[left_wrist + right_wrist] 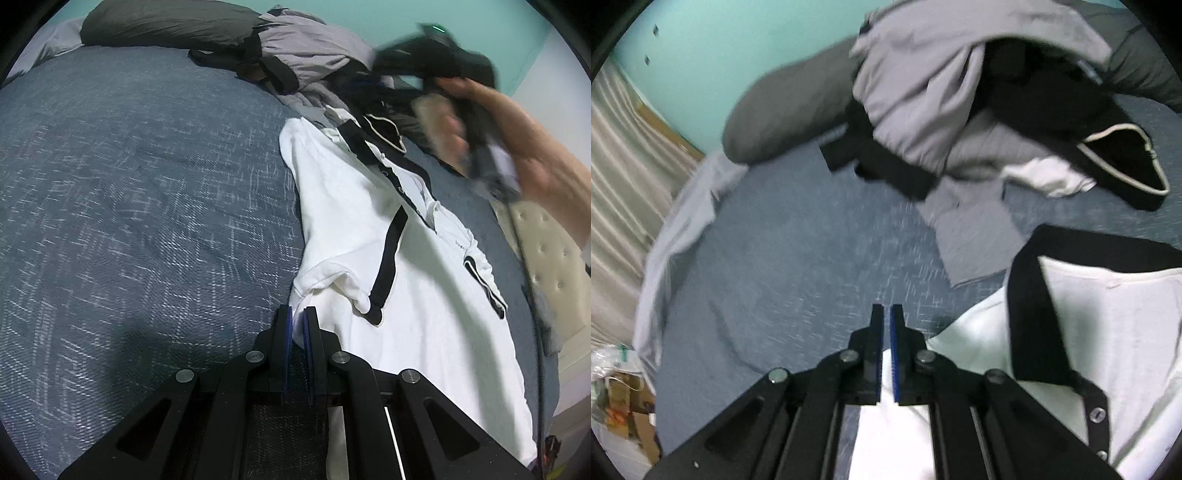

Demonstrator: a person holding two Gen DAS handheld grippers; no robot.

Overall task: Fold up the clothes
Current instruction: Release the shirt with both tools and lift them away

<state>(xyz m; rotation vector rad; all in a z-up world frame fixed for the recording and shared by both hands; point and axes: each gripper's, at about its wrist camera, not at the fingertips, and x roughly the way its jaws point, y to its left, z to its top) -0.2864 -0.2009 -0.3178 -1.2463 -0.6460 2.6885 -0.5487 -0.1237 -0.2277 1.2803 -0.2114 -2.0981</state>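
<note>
White polo shirt [406, 288] lay face up on the blue-grey bedspread [140, 192], collar toward the heap of unfolded grey and black clothes [923, 103] by the dark pillow [166, 26]. Black collar [1027, 295] and button placket [1097, 413] showed clearly in the right wrist view. Judged it light, limp cotton: no stiffness, would sag and crease between grip points, not slippery, not fragile, though the collar and placket would be the firmest bits. Best holds looked like the shoulder seam and side edge or hem, pinched at matching points so the fold line stays straight. Left gripper [298, 314] was nearly closed, blue pads clamped on the white fabric at the shirt's left edge near the sleeve. Right gripper [887, 312] was all but shut, white cloth running between its pads lower down, near the collar side; tips themselves stuck out over bare bedspread. A hand [517, 147] carrying that gripper showed blurred in the left wrist view.
</note>
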